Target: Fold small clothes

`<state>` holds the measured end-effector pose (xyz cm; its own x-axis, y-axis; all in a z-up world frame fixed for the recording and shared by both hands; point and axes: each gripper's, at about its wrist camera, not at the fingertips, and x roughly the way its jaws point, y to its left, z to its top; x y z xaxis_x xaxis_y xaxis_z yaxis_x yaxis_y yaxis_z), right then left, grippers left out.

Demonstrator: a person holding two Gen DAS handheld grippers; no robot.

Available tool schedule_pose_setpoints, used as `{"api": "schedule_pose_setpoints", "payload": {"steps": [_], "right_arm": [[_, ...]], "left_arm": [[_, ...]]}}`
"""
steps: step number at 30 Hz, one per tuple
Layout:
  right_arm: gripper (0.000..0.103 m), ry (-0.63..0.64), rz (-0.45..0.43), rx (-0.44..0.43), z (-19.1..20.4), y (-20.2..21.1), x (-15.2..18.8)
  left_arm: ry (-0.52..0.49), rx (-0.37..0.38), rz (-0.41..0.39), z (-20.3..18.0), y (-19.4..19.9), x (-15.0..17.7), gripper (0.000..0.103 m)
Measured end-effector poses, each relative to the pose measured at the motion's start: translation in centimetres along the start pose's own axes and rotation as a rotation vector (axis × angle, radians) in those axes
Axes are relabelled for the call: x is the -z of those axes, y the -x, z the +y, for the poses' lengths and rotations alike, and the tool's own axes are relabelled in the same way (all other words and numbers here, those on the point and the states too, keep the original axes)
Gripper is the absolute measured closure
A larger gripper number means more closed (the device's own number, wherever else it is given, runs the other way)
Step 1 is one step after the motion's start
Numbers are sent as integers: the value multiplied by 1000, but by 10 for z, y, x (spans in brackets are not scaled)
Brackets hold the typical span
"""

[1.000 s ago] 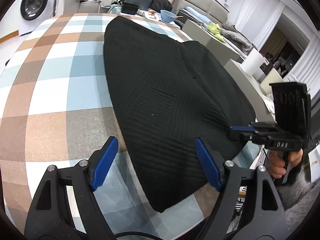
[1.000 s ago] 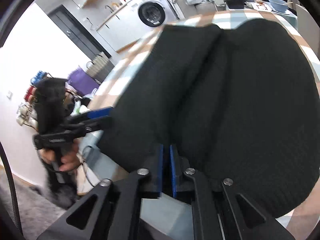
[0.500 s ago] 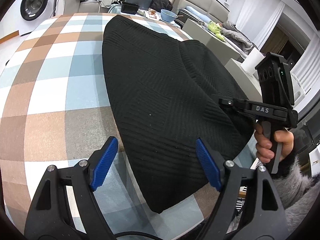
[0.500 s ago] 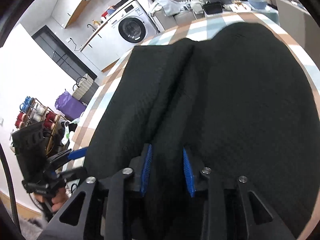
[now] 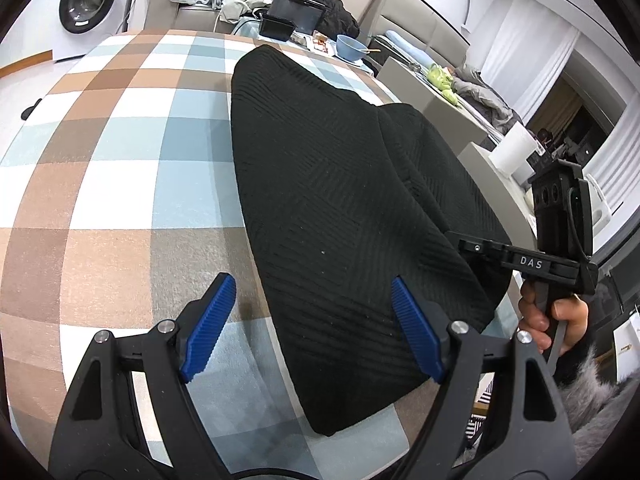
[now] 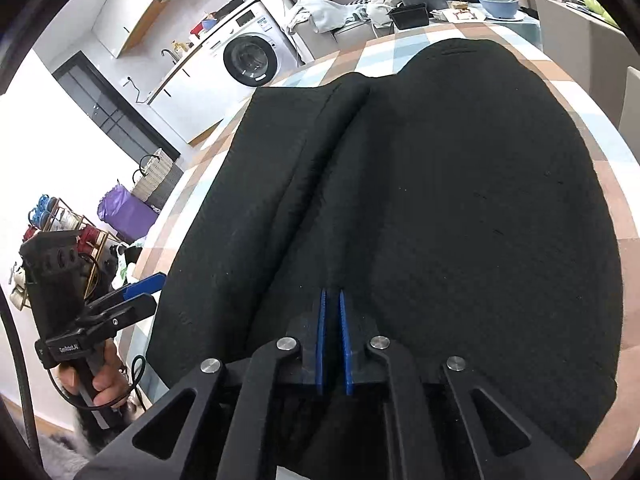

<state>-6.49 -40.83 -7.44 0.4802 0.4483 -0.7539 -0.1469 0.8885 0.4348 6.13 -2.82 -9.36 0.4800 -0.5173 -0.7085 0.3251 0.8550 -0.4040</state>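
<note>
Checked tablecloth [image 5: 120, 168] is covered by the black knit garment [image 5: 340, 208], laid flat near the front edge. Half a second earlier the right gripper [image 6: 332, 344] was parted; it is now clenched on a garment ridge. Left gripper [image 5: 312, 328] is held released, so a fold is judged imminent.

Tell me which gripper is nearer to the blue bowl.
Neither clearly. The bowl lies far beyond both: the left gripper at the garment's near corner, the right gripper shut over its near edge.
</note>
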Motion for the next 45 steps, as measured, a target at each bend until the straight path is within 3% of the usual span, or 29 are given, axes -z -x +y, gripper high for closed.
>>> {"api": "schedule_pose_setpoints", "payload": {"steps": [5,14,19,21,23,29,32,34,37,40,43,45], "right_arm": [[70,-41,-8,-35,-4,-2,-15],[63,-135,-13,-100,-5,-32,-49],[63,-103,-5,-65,2,-49,-73],[71,-109,-3,-45,4,-59,-79],[93,-80,-18,-45,9,-60,-81],[94,0,-153,-117,28,-13,-80],[94,1,-174,-72,21,5,-81],[93,-14,-119,-8,4,-7,-82],[85,-75,-9,90,-23,-36,-80],[71,-85,-19,66,-26,-31,-75],[62,-84,-52,28,-26,-14,-59],[59,-78,-29,12,-26,-9,-45]], "left_arm": [[33,-12,0,7,-3,-2,25],[91,-28,6,21,-9,-3,25],[101,-32,-1,24,-8,-4,25],[108,-36,-4,26,-8,-5,25],[117,-40,-8,26,-9,-7,25],[160,-28,-7,27,-16,-19,25],[150,-21,0,21,-23,-25,25],[140,-25,17,17,-29,-27,25],[126,-37,31,9,-36,-30,25],[105,-62,32,4,-38,-33,25],[88,-75,41,4,-41,-33,25],[74,-83,48,2,-43,-32,25]]}}
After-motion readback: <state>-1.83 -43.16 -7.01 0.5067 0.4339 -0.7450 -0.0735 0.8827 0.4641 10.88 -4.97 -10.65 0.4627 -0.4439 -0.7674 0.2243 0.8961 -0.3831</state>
